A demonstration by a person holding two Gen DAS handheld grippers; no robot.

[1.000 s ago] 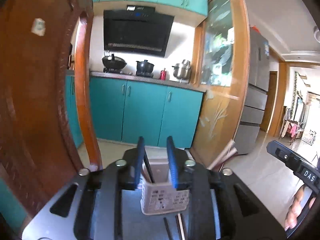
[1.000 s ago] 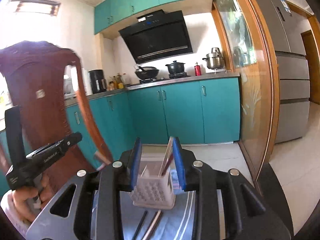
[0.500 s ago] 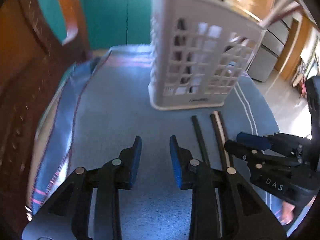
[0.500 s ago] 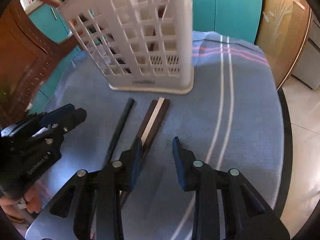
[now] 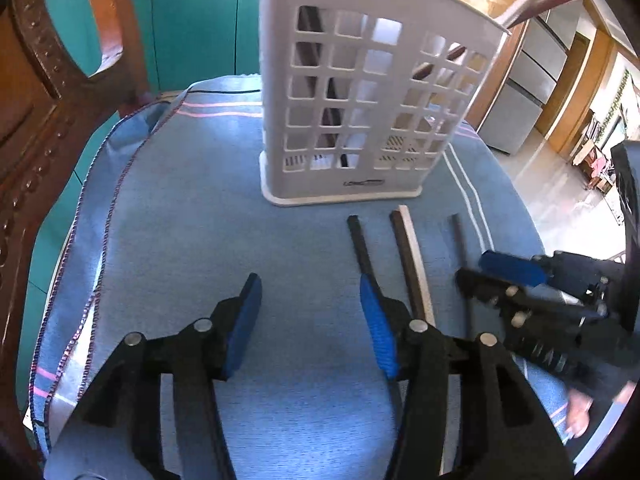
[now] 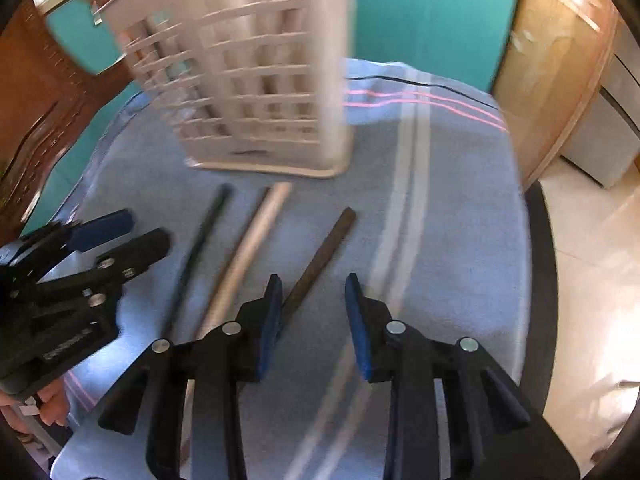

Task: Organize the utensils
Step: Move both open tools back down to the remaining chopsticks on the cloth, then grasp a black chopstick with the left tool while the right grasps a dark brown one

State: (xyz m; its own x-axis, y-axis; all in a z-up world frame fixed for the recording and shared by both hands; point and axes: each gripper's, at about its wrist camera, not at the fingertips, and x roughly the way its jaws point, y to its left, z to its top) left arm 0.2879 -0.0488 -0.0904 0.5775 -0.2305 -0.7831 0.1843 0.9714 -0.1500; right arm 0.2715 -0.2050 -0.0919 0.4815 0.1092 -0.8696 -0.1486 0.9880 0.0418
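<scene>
Three chopsticks point(image 6: 244, 256) flat on cloth point(image 6: 440, 240), tips toward upright basket point(image 6: 256, 92).

Glossy teal cabinet doors point(image 5: 192, 20) line the back; a carved brown wooden chair point(image 5: 36, 92) stands left, pale tiled floor point(image 6: 592, 280) right, perhaps sunlit.

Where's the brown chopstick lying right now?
Right wrist view: the brown chopstick lies on the blue cloth, rightmost of the loose sticks, before the white basket.
</scene>
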